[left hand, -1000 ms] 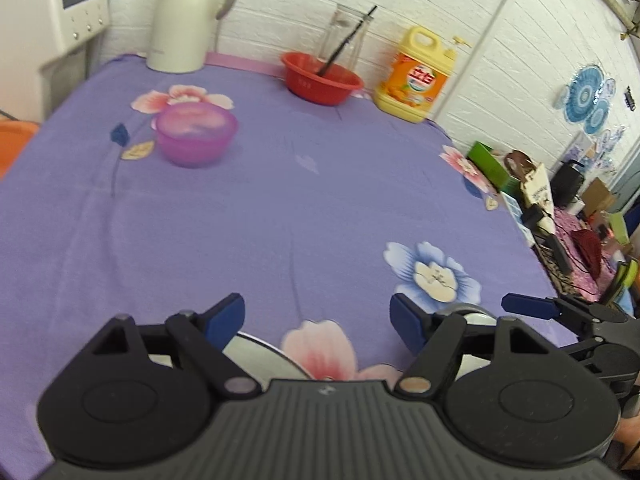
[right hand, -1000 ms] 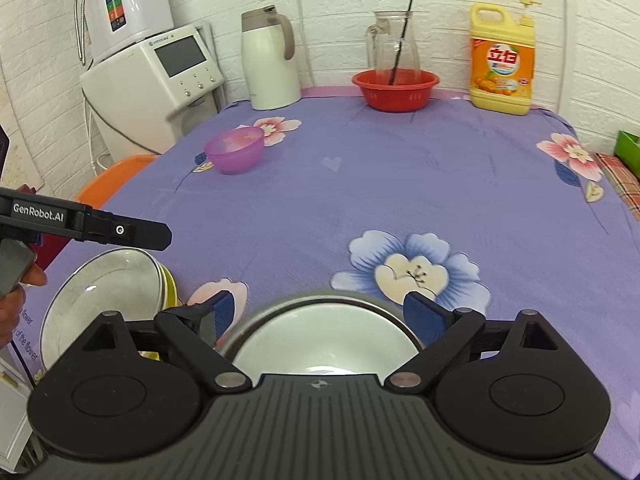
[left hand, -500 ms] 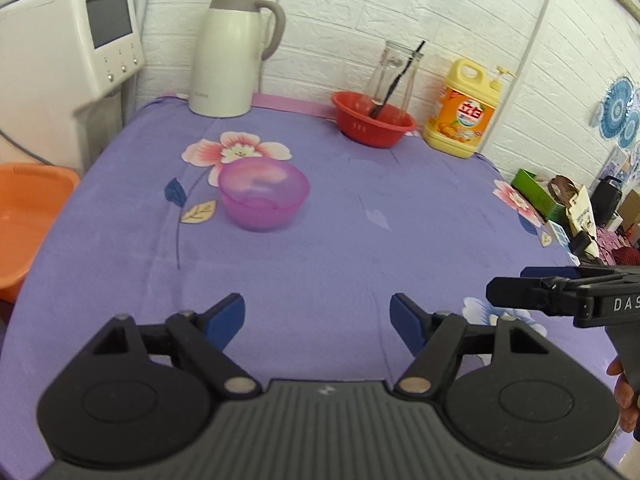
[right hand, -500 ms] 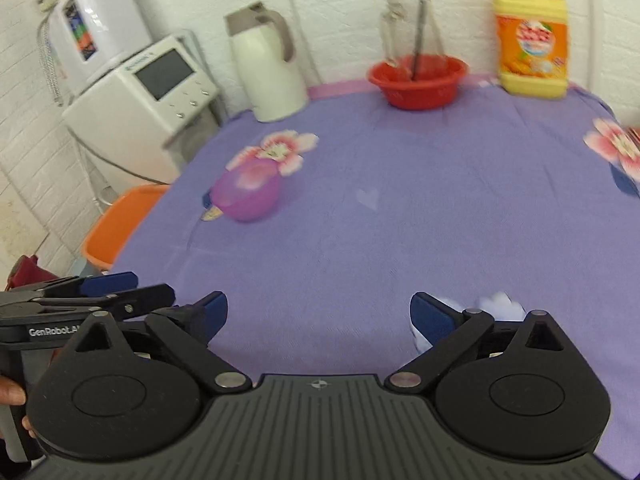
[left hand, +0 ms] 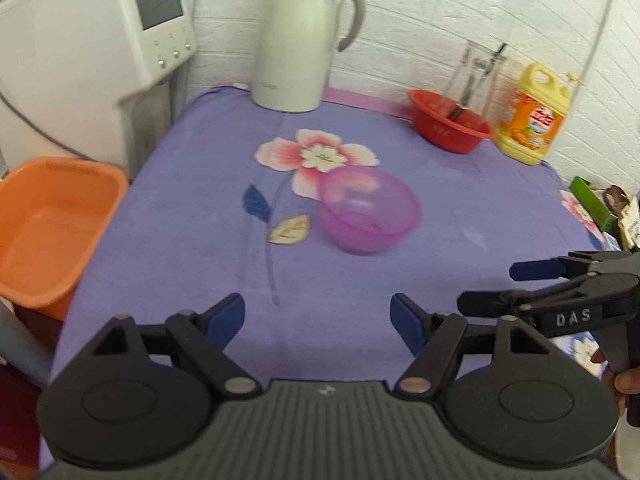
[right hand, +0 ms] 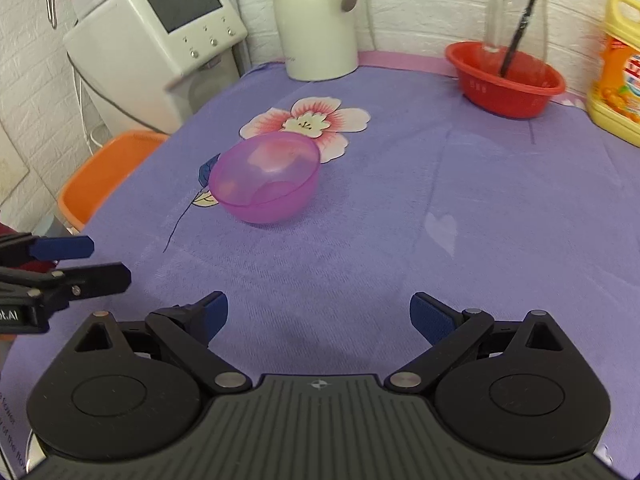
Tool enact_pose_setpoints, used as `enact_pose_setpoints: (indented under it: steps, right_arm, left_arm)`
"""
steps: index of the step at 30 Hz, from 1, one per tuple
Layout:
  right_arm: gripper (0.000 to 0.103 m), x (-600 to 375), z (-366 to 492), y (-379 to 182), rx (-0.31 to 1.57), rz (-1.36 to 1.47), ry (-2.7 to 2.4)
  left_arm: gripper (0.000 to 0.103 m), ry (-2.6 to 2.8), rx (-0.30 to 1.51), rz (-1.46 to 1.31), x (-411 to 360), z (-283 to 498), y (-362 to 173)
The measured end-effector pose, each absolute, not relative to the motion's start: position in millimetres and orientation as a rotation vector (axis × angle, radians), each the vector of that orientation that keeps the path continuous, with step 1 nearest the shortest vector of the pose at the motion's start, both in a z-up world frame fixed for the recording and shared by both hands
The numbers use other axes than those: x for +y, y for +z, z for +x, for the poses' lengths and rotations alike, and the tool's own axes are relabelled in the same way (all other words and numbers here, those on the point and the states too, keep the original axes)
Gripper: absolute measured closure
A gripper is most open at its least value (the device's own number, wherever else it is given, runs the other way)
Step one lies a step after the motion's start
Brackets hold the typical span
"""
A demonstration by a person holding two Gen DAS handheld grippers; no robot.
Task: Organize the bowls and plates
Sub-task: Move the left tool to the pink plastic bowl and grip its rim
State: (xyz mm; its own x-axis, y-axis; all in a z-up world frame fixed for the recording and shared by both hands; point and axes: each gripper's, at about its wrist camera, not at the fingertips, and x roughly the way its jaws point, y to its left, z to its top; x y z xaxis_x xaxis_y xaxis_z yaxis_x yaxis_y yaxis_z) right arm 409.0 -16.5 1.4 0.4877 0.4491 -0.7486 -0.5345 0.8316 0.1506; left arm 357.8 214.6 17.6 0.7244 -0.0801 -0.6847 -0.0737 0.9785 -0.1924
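A translucent purple bowl (left hand: 370,216) (right hand: 266,178) stands upright and empty on the purple flowered tablecloth (left hand: 360,280), beside a pink printed flower. My left gripper (left hand: 318,316) hovers open over bare cloth, short of the bowl, with nothing between its blue pads. My right gripper (right hand: 320,310) is open too, also nearer than the bowl and holding nothing. The two grippers sit side by side: the right gripper (left hand: 504,286) shows at the right edge of the left wrist view, and the left gripper (right hand: 92,262) at the left edge of the right wrist view. No plates are in view.
At the back stand a white thermos jug (left hand: 304,40), a red basin (right hand: 506,80) holding a glass jar with a stick, and a yellow detergent bottle (left hand: 532,116). An orange tub (left hand: 48,224) and a white appliance (right hand: 160,44) sit off the table's left side.
Both grippers have swung left and forward, away from the plates at the near edge, which have left view. The purple bowl now looks larger and closer. Both stay open.
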Motion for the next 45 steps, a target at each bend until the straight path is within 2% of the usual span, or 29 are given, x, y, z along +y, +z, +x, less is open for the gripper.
enact_pose_setpoints:
  steps: [7, 13, 18, 24, 33, 38, 40, 41, 45]
  right_arm:
    - [0.000, 19.7, 433.5, -14.4, 0.868, -0.183, 0.636]
    - [0.000, 40.4, 457.7, -27.2, 0.864, -0.201, 0.660]
    - [0.000, 52.1, 461.6, -37.8, 0.815, -0.268, 0.685]
    - [0.000, 47.6, 459.0, -44.7, 0.734, -0.315, 0.754]
    - [0.000, 61.7, 467.7, -38.3, 0.717, -0.351, 0.745]
    - [0.000, 63.6, 474.6, -41.1, 0.712, -0.296, 0.751]
    - [0.000, 62.8, 474.8, -41.9, 0.695, -0.277, 0.762]
    - [0.000, 61.5, 473.8, -41.1, 0.678, -0.271, 0.769]
    - [0.000, 58.4, 472.1, -36.1, 0.644, -0.244, 0.772]
  left_arm:
    - [0.029, -0.014, 0.729, -0.276, 252.1, 405.9, 13.3]
    - [0.029, -0.100, 0.734, -0.335, 239.9, 467.4, -5.7]
    - [0.029, -0.163, 0.728, -0.283, 224.4, 502.1, -23.0]
    - [0.029, -0.206, 0.743, -0.254, 220.3, 516.6, -38.7]
    - [0.030, -0.237, 0.705, -0.235, 216.4, 526.0, -41.5]
    - [0.034, -0.246, 0.678, -0.190, 210.9, 527.3, -44.9]
    - [0.047, -0.262, 0.674, -0.181, 209.5, 527.0, -44.6]
    - [0.049, -0.267, 0.673, -0.182, 209.1, 526.8, -43.7]
    - [0.050, -0.281, 0.637, -0.175, 204.8, 521.4, -35.3]
